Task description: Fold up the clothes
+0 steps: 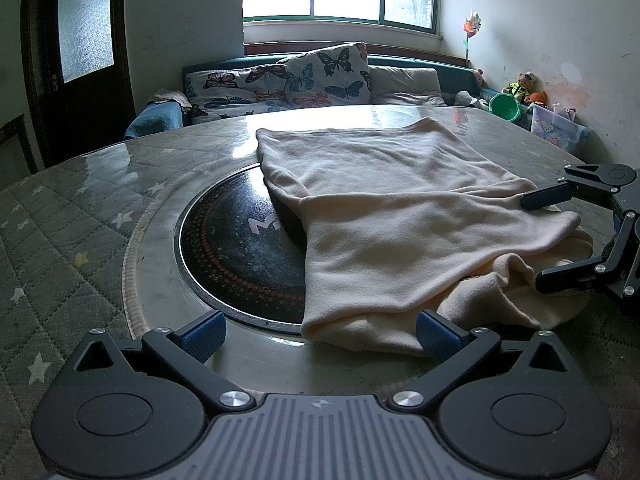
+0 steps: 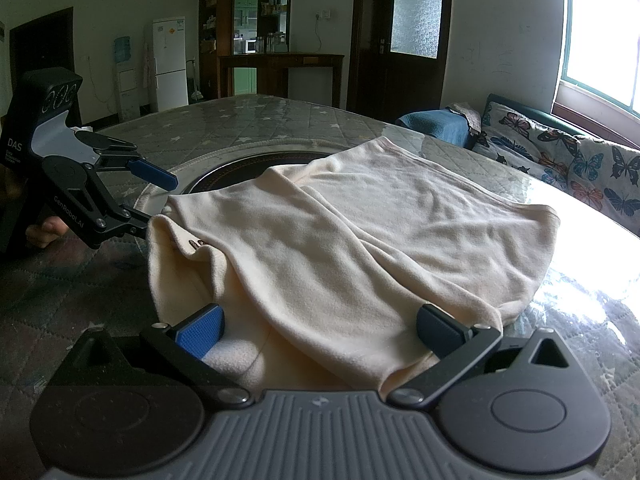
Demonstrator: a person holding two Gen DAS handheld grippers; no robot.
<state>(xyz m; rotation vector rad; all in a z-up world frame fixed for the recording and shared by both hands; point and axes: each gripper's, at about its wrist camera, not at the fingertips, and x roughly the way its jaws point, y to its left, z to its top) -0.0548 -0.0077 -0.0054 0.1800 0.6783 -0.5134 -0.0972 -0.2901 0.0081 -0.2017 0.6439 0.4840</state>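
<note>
The cream fleece garment (image 1: 400,208), part-folded, lies across the glass-topped quilted table (image 1: 80,208) toward its near edge. Both the left gripper (image 1: 320,336) and right gripper (image 2: 320,330) gape empty; pinch matching corners together, then fold evenly.

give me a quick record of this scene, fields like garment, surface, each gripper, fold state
garment: cream fleece garment, partly folded, a layer laid over the body
surface: glass-topped table with a round black inset; the garment covers part of the inset
left hand-held gripper: open, at the garment's near edge, gripping nothing
right hand-held gripper: open, cloth lying between its fingers, not clamped
fold state: unfinished, near end bunched
background: butterfly-print cushions
</note>
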